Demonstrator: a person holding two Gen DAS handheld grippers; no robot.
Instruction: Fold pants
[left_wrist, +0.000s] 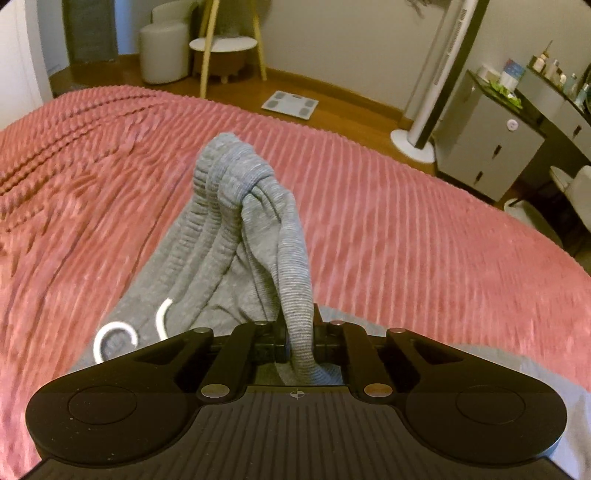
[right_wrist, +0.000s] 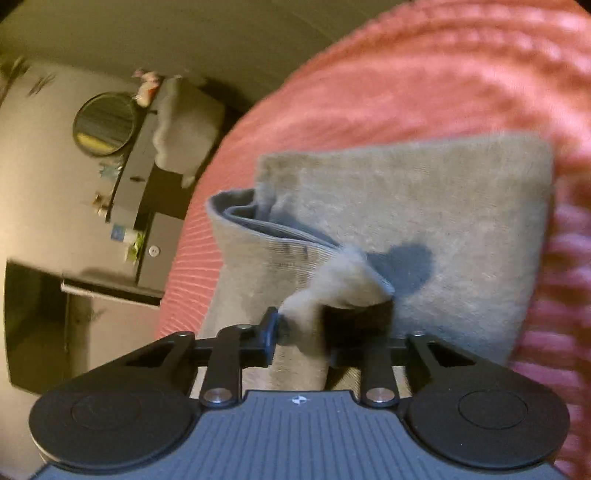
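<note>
I see the grey knit sweatpants (left_wrist: 236, 236) lying on the bed's pink ribbed bedspread (left_wrist: 406, 229), filling the middle of both wrist views. My left tool (left_wrist: 295, 332) is clenched on a ribbed band of the pants, which rises in a bunch toward the centre of the frame. My right tool (right_wrist: 301, 325) is clamped on a fold of the same grey fabric at lower centre, the rest spread flat toward the right. A white tower fan (left_wrist: 439, 74) stands at upper right.
</note>
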